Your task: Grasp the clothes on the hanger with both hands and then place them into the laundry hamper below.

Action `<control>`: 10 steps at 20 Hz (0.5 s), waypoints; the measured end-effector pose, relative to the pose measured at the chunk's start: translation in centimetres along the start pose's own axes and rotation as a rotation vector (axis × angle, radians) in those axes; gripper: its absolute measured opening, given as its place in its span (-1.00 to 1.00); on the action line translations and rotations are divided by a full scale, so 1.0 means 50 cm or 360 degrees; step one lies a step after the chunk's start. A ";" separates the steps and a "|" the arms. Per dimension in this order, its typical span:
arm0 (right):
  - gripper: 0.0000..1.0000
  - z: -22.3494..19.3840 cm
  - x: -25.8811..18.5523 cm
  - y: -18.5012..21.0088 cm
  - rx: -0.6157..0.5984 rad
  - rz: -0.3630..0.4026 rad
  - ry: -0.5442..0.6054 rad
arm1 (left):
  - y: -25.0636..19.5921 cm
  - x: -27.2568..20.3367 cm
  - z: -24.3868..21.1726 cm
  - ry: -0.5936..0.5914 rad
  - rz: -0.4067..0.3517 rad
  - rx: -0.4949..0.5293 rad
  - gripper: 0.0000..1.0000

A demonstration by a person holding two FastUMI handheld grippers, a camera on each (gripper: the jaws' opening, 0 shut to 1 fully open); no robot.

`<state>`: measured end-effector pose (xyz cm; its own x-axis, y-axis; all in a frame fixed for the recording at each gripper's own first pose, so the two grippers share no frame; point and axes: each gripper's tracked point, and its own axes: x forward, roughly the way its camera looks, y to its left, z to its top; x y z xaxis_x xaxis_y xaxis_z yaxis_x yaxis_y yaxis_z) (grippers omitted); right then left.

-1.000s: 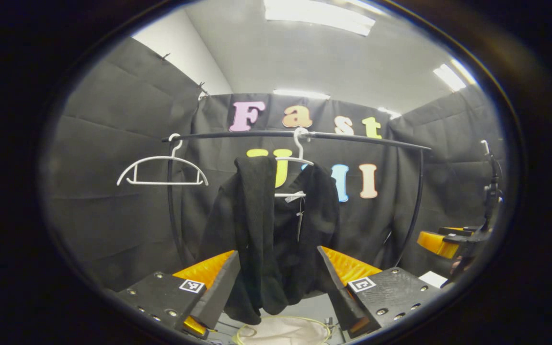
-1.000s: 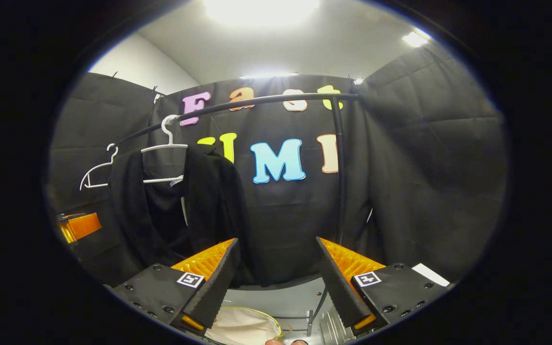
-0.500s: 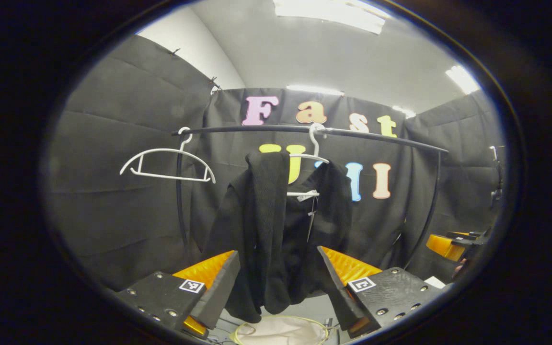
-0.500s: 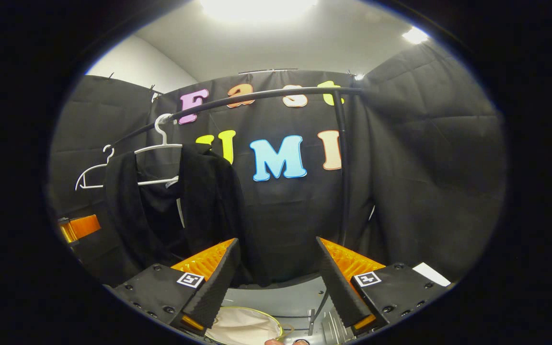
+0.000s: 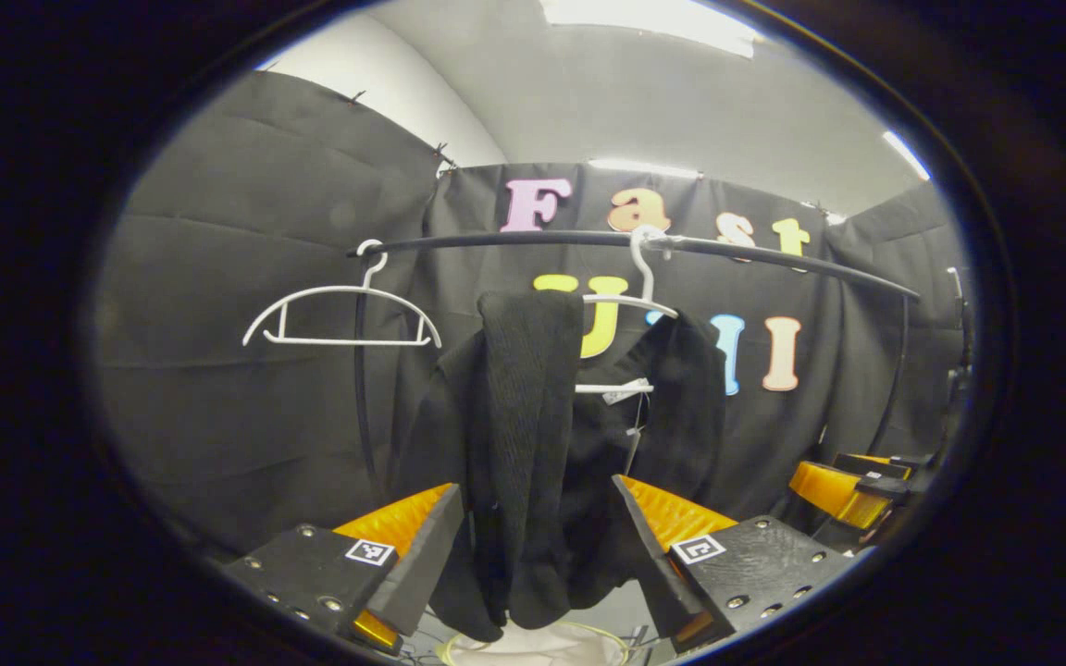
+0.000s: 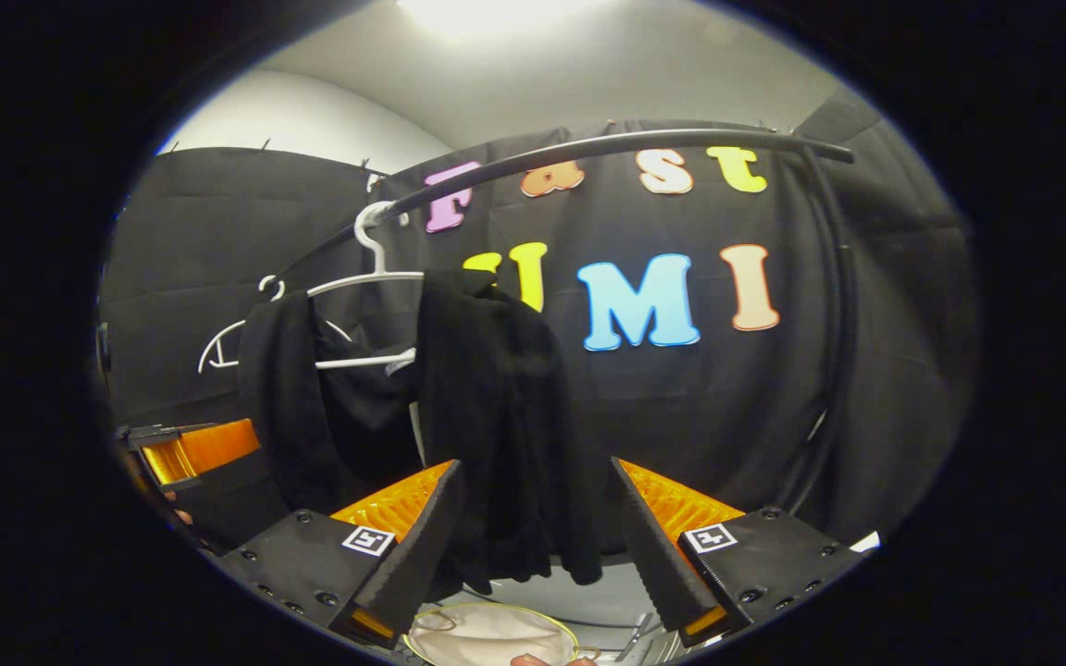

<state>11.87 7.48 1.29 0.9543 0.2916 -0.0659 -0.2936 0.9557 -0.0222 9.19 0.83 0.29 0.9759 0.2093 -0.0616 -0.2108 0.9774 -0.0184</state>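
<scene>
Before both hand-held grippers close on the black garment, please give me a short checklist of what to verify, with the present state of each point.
1. Left hand-held gripper open: ok.
2. Right hand-held gripper open: ok.
3. Black knit garment still on its white plastic hanger: ok.
4. Fabric lies in line between each gripper's fingers: ok by the views; contact cannot tell.
5. Pale round laundry hamper below the garment: ok.
6. Empty white hanger on the black metal rail hangs apart from the garment: ok.

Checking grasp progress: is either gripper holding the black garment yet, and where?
Nothing is held. Both the left gripper and right gripper are open, the black garment hanging between their fingers.
</scene>
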 end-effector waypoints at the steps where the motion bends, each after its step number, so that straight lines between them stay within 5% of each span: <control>1: 0.86 0.000 0.024 0.012 -0.0015 0.0062 0.0010 | -0.002 0.012 0.003 -0.0004 0.0034 0.0005 0.86; 6: 0.86 0.005 0.129 0.069 -0.0021 0.0322 0.0047 | -0.004 0.074 0.018 -0.0035 0.0219 0.0011 0.86; 10: 0.96 -0.014 0.197 0.093 -0.0023 0.0415 0.0114 | -0.001 0.124 0.009 -0.0016 0.0329 -0.0014 0.86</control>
<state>19.85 14.75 -0.14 0.8399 0.5239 -0.1419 -0.5304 0.8477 -0.0093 15.28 2.07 0.37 0.9122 0.4060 -0.0552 -0.4073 0.9132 -0.0148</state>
